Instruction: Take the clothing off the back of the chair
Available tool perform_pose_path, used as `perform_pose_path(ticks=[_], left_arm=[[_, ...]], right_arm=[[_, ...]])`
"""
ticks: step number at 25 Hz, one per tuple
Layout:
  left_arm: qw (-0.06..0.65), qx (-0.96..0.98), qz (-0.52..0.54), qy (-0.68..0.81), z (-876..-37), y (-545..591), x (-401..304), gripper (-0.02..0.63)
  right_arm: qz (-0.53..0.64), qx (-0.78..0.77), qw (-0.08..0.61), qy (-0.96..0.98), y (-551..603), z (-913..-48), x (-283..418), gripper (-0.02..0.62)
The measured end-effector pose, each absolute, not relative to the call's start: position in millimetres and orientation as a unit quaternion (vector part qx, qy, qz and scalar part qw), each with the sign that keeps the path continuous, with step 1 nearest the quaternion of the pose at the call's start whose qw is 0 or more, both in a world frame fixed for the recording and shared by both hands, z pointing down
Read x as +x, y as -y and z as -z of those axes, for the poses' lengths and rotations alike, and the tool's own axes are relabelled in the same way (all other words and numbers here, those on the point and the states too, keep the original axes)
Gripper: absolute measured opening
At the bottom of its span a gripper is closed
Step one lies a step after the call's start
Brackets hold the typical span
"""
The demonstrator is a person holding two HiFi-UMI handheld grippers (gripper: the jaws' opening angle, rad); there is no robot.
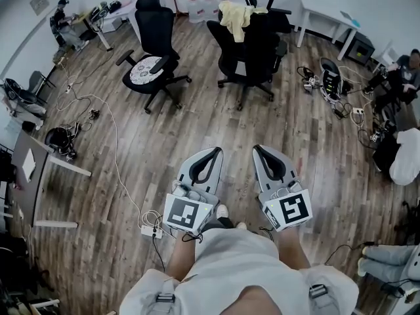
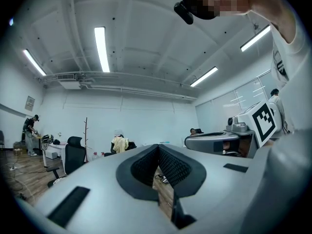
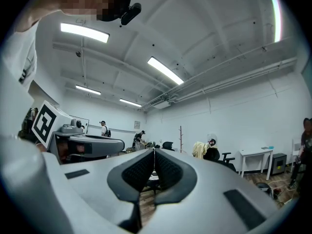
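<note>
Finding on the step in hand: the approach was judged unfinished; the clothing (image 1: 237,17), a pale yellow garment, lay draped over the top of the backrest of the black chair (image 1: 252,54), well apart from both tools across open wooden floor (image 1: 197,120). To do it well, the person would need to close on the chair from its near side; part the jaws before arrival, not at the cloth; take the garment high, at the fold over the backrest top, where the layers are thickest; then lift upward until the hem cleared the backrest, not drag sideways (the chair stands on castors and would probably roll or swivel under a sideways pull). A two-point hold, one tool to each side of the fold, was judged safer than a single pinch, since loose cloth may slip.

Pose: the left gripper (image 1: 213,151) and the right gripper (image 1: 260,149) were held side by side in front of the person's body, level, both aimed towards the chair; the left gripper's jaws were closed pad to pad with nothing between them; the right gripper's jaws likewise met, empty. A second black chair (image 1: 152,51) stood to the left of the chair; no obstruction lay on the direct line.
</note>
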State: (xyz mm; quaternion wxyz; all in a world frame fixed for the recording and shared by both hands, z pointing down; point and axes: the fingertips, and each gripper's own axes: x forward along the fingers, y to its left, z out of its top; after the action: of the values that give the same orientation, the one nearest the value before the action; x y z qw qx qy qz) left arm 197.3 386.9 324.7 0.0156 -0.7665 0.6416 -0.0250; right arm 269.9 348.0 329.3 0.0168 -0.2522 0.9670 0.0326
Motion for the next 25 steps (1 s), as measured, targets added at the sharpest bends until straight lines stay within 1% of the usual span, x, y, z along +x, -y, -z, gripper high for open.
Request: perform_pose_path(ticks=[14, 25], left_arm=[[0.015, -0.786, 0.015, -0.618, -332.0, -348.1, 134.1, 0.017], [0.011, -0.785, 0.009, -0.62, -330.8, -314.9, 112.7, 0.017]], right_arm=[[-0.038, -0.283, 0.003, -0.958, -309.9, -334.3, 211.0, 0.021], [-0.035, -0.282, -0.003, -0.959, -279.1, -333.2, 189.0, 0.021]])
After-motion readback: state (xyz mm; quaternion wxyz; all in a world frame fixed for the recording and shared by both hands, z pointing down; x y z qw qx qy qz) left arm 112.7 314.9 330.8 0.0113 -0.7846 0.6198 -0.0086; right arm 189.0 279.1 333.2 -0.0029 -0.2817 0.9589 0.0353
